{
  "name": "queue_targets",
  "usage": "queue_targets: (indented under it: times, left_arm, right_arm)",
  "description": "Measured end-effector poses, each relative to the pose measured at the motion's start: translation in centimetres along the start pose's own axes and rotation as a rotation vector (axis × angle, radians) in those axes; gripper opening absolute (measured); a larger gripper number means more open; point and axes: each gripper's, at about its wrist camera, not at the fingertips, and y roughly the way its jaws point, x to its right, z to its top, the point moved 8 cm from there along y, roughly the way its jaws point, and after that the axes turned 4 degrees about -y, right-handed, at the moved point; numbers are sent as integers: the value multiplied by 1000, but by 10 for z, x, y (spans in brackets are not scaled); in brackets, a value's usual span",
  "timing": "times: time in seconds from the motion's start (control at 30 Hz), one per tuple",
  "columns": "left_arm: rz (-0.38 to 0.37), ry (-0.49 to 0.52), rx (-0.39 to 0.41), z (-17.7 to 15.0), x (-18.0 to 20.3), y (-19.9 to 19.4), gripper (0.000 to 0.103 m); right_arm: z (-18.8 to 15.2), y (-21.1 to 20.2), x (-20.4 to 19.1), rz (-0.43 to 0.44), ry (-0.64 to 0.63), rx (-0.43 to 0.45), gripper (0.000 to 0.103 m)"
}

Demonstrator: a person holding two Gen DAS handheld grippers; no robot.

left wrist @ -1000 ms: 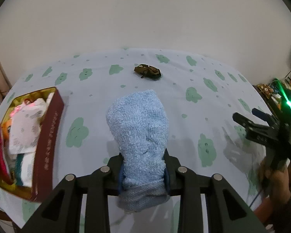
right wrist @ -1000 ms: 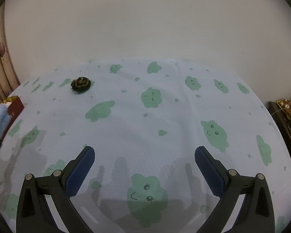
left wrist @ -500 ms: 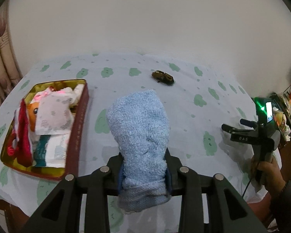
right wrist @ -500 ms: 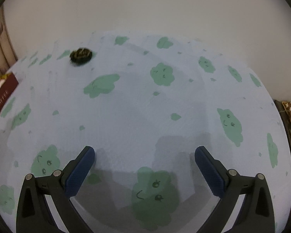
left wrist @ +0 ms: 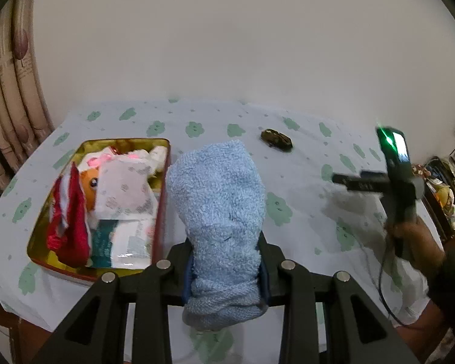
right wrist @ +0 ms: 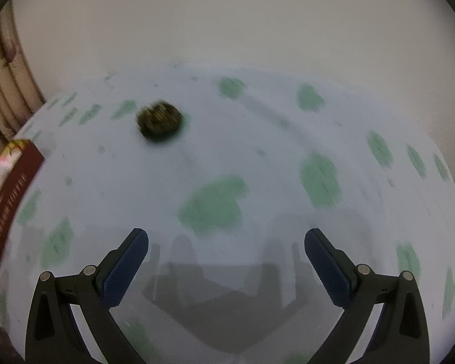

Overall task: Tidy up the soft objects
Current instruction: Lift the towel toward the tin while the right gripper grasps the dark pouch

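Observation:
My left gripper [left wrist: 226, 268] is shut on a rolled light-blue towel [left wrist: 218, 209] and holds it upright above the table, just right of an open red and gold tin box [left wrist: 162, 212]. The box holds a red cloth [left wrist: 71, 221], a plush toy [left wrist: 89, 182] and white packets [left wrist: 123, 191]. My right gripper [right wrist: 226, 242] is open and empty above the tablecloth; it also shows in the left wrist view [left wrist: 345, 180]. A small dark object [right wrist: 160, 120] lies ahead of it to the left, also seen in the left wrist view [left wrist: 276, 139].
The table carries a white cloth with green cloud prints [right wrist: 288, 139]. A white wall stands behind it. Curtains [left wrist: 12, 91] hang at the left. A side shelf with small items [left wrist: 446, 188] stands at the right. The box's red side [right wrist: 12, 194] shows at the right wrist view's left edge.
My left gripper has risen and pulled back with the towel, so the whole box now shows. My right gripper has moved forward and left, closer to the dark object.

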Motion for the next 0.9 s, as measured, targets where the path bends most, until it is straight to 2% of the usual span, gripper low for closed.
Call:
queue_targets:
  times: [0.17, 0.33, 0.47, 0.57, 0.67, 0.73, 0.8, 0.87, 0.9]
  left_arm:
    - [2, -24, 6, 5, -12, -2, 34]
    - [18, -37, 7, 7, -22, -1, 34]
    - [18, -65, -1, 6, -31, 4, 34]
    - [18, -81, -16, 4, -35, 9, 34]
    - [23, -85, -25, 2, -37, 12, 34]
    - [23, -84, -28, 3, -38, 14, 34]
    - [27, -82, -28, 3, -38, 14, 34]
    - [36, -82, -28, 3, -40, 15, 34]
    - [38, -85, -32, 3, -41, 16, 34]
  right_arm:
    - [54, 25, -33, 39, -113, 18, 102]
    - [90, 51, -57, 111, -191, 1, 102]
    - [106, 65, -65, 159, -204, -14, 102]
    - [111, 80, -69, 161, -238, -43, 102]
    - [112, 96, -70, 200, -228, -87, 99]
    - [112, 103, -71, 205, -222, -104, 92]
    - [109, 116, -70, 182, -213, -146, 60]
    - [108, 117, -71, 167, -211, -144, 56]
    - [107, 117, -71, 153, -210, -150, 50]
